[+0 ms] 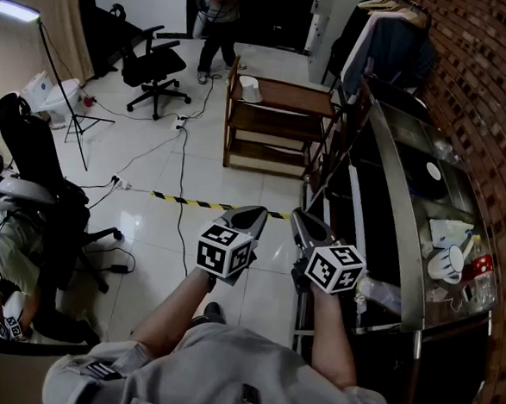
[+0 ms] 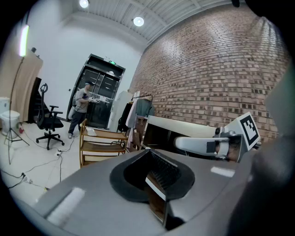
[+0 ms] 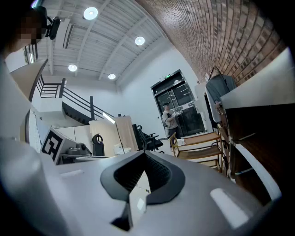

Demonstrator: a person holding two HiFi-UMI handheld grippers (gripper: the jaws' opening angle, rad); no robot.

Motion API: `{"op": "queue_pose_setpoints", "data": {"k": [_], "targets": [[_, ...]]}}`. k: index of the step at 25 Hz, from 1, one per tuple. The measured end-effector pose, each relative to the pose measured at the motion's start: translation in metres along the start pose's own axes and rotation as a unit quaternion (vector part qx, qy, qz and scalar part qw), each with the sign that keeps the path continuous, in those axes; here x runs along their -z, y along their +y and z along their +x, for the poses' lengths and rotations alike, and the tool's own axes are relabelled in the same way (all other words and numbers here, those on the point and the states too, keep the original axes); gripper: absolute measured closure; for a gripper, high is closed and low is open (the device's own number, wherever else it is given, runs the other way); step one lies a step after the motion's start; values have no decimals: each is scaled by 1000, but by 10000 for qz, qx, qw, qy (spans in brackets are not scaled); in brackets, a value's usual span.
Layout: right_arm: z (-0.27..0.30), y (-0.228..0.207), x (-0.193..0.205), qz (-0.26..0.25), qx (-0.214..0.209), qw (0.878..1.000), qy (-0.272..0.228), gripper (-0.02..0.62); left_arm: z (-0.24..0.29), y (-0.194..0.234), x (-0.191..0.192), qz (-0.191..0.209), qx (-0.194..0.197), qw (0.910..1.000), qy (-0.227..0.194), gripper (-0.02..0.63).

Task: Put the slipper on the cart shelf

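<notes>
Though slipper tops cart, its heading is unclear.

The brown wooden cart shelf stands ahead on the floor, with a white slipper on its top tier. A black wheeled office chair stands to its left. A long steel surface runs along the red brick wall to its right. Yellow-black striped floor tape lies before the cart.
</notes>
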State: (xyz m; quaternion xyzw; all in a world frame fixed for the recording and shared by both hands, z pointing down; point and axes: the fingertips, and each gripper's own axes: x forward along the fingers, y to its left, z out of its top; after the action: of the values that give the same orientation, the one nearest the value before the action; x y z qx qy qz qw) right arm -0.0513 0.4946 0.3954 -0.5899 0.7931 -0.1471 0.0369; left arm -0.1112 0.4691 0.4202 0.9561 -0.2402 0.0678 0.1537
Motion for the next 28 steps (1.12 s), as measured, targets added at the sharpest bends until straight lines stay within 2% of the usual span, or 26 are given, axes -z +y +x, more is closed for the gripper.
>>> {"op": "queue_pose_setpoints", "data": {"k": [6, 15, 23, 28], "targets": [[56, -5, -14, -36, 49, 10000, -38, 595, 16, 59, -29, 25, -7, 10000, -1, 598], [140, -24, -26, -90, 222, 9997, -43, 595, 43, 139, -44, 60, 62, 9998, 169, 598], [205, -71, -32, -22, 110, 9999, 5, 595, 99, 194, -49, -15, -73, 9996, 269, 598], [248, -116, -45, -149, 21, 9999, 75, 595, 152, 223, -67, -7, -225, 9993, 287, 598]]}}
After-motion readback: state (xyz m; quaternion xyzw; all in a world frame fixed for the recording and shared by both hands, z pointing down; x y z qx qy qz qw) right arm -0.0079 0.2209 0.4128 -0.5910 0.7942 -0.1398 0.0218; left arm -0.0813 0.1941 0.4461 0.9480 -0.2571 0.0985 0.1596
